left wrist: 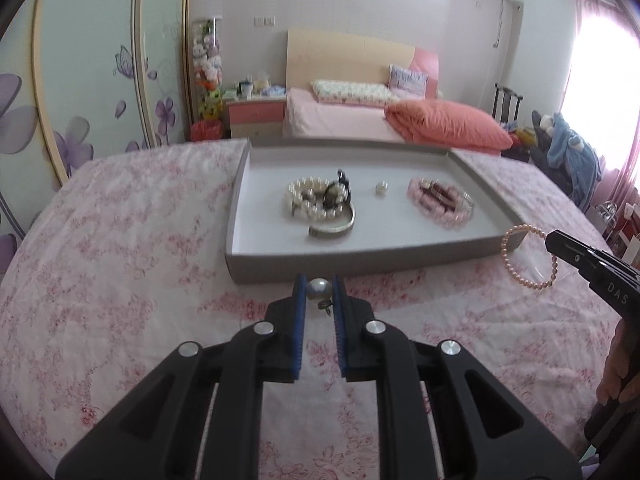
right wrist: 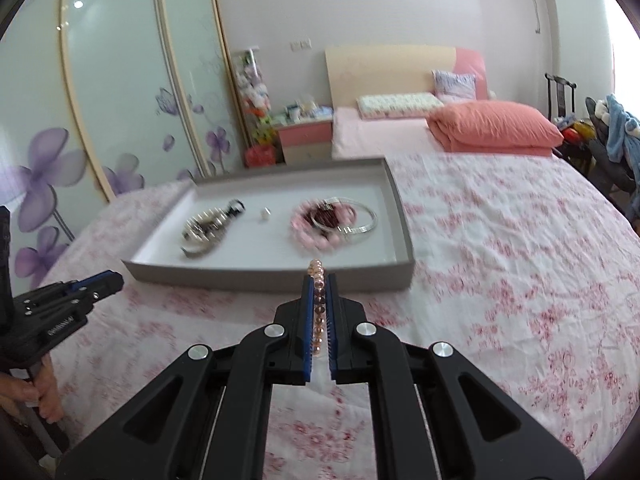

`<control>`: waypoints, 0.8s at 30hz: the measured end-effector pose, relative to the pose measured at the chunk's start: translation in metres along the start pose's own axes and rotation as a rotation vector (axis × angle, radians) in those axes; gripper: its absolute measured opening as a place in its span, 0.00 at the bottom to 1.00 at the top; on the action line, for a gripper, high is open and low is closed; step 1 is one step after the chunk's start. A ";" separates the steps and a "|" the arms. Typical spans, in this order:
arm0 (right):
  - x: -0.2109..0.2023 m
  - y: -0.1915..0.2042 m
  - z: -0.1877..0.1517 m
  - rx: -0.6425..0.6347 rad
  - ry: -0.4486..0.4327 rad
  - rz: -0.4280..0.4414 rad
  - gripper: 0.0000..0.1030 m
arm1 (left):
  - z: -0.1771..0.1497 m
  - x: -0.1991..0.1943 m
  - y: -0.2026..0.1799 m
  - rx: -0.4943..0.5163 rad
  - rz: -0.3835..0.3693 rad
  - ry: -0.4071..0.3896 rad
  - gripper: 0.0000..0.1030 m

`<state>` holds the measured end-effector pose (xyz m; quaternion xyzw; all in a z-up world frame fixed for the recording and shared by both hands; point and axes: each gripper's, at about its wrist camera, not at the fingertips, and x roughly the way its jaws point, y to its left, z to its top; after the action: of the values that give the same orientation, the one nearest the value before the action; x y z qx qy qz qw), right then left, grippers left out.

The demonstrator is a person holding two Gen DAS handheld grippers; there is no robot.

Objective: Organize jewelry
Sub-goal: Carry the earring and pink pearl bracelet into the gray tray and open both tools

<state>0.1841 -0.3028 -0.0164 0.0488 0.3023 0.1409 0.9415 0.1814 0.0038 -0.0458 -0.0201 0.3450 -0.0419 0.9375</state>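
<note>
**Inspector:** Jewelry in transit, two pieces. Left gripper [left wrist: 319, 294] is pinched on a pearl earring [left wrist: 319, 290], a small fitting hanging below the pearl. Right gripper [right wrist: 319, 312] is pressed together on a peach bead bracelet [left wrist: 528, 258]; from the left wrist view the loop hangs free off its tip.

**Assistant:** Both short of the tray?

**Inspector:** Yes. Both sit over the floral bedspread [left wrist: 120, 280], just before the tray's [left wrist: 256, 258] near wall; the bracelet is off the near right corner.

**Assistant:** Contents?

**Inspector:** Left half: white pearl bracelet [left wrist: 298, 196], dark watch-like piece, silver bangle [left wrist: 334, 228]. Centre: one small pearl stud [left wrist: 381, 188]. Right half: pink bead bracelet [left wrist: 436, 202] with a thin silver hoop beside it.

**Assistant:** Recommendation?

**Inspector:** In my judgement, clear the near wall with height before lowering, or the dangling loop may snag. Set the earring beside the centre stud, the bracelet with the right-hand group. Lower close to the floor before parting the fingers; a pearl will roll.
</note>
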 end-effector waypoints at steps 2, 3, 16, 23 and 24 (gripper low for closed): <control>-0.006 0.003 0.005 0.004 -0.028 0.014 0.06 | 0.004 -0.007 -0.002 0.001 0.000 -0.032 0.14; -0.010 0.004 0.008 0.007 -0.045 0.021 0.06 | 0.007 -0.012 -0.003 0.003 0.003 -0.055 0.14; -0.042 0.028 0.038 -0.036 -0.239 0.022 0.06 | 0.036 -0.061 -0.027 0.056 0.038 -0.283 0.14; -0.042 0.039 0.050 -0.053 -0.288 0.005 0.06 | 0.045 -0.062 -0.033 0.052 0.031 -0.313 0.14; -0.041 0.040 0.052 -0.059 -0.298 -0.001 0.06 | 0.046 -0.061 -0.034 0.053 0.032 -0.316 0.14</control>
<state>0.1724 -0.2767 0.0557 0.0413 0.1550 0.1402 0.9770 0.1625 -0.0241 0.0310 0.0038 0.1923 -0.0323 0.9808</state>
